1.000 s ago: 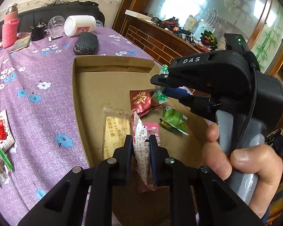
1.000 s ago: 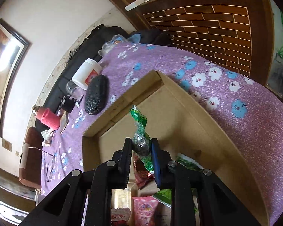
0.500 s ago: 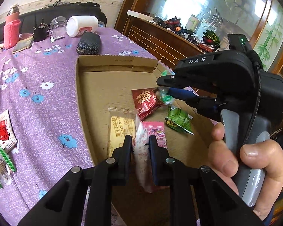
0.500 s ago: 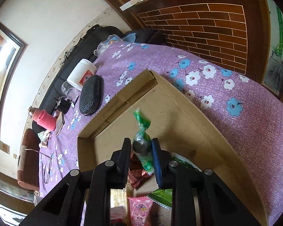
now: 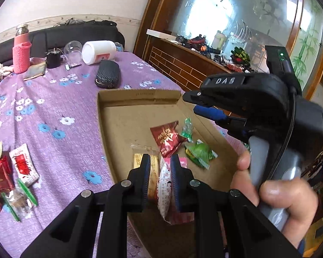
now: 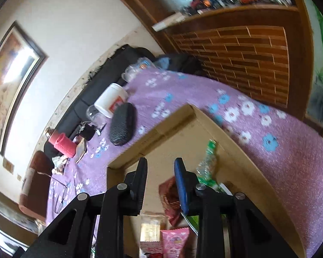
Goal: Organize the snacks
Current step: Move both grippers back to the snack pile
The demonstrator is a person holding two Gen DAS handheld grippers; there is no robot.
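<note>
Snacks go down best if the left gripper [image 5: 160, 173], pinching the white packet [image 5: 164, 190] over the cardboard tray [image 5: 127, 118], parts low, while the right gripper [image 6: 160, 172], jaws just spreading and empty, clears the green candy [image 6: 206, 165].

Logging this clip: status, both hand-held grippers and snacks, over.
Left hand-held gripper shut on white-red packet over cardboard box. Right hand-held gripper just been opening, empty; green candy lies in box. Nothing blocking.
</note>
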